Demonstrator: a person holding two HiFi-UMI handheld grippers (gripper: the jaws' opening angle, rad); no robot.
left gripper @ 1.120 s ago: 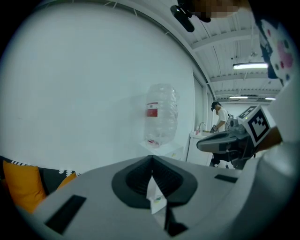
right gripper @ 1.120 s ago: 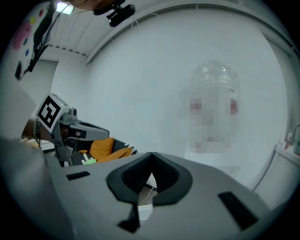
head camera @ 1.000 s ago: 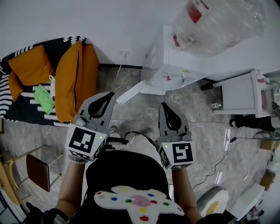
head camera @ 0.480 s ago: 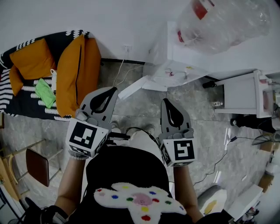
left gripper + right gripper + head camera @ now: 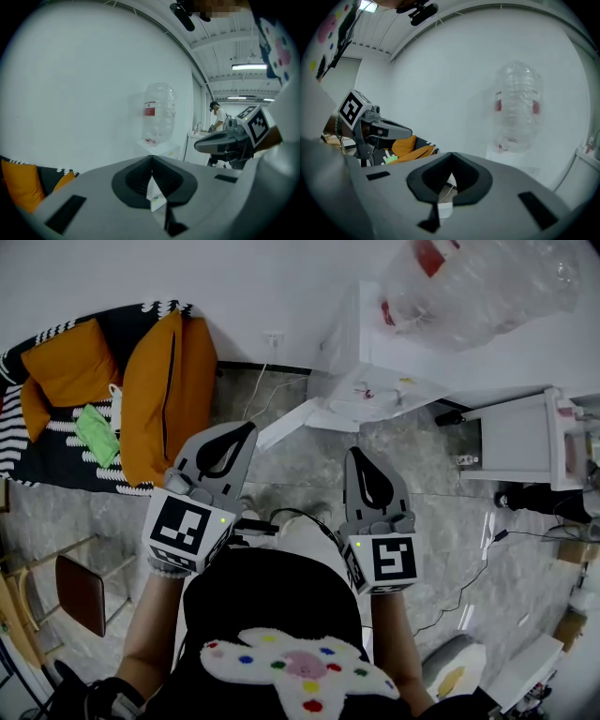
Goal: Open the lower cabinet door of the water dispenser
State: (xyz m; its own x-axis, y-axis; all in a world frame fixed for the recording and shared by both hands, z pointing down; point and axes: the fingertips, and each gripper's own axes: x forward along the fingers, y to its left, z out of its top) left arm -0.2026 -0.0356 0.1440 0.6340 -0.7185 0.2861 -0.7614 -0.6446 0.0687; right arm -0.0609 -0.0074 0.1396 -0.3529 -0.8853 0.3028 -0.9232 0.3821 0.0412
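The white water dispenser (image 5: 370, 367) stands against the wall at the upper right, with a clear bottle (image 5: 478, 282) on top. A white panel (image 5: 286, 425) juts out from its base toward the left; it looks like the lower door standing ajar. My left gripper (image 5: 246, 427) and right gripper (image 5: 361, 454) hover side by side in front of me, short of the dispenser, both shut and holding nothing. The left gripper view shows the bottle (image 5: 158, 115) beyond the left gripper (image 5: 151, 157). In the right gripper view the bottle (image 5: 518, 112) rises behind the right gripper (image 5: 451, 153).
A sofa with orange cushions (image 5: 164, 395) and a green item (image 5: 94, 437) lies at the left. A wall socket with a cable (image 5: 274, 338) is beside the dispenser. A white cabinet (image 5: 520, 442) stands at the right, a chair (image 5: 80, 601) at the lower left. A person (image 5: 218, 117) stands far back.
The head view has shifted slightly, so the dispenser and sofa sit a little differently in the picture. Both grippers keep their places and stay shut.
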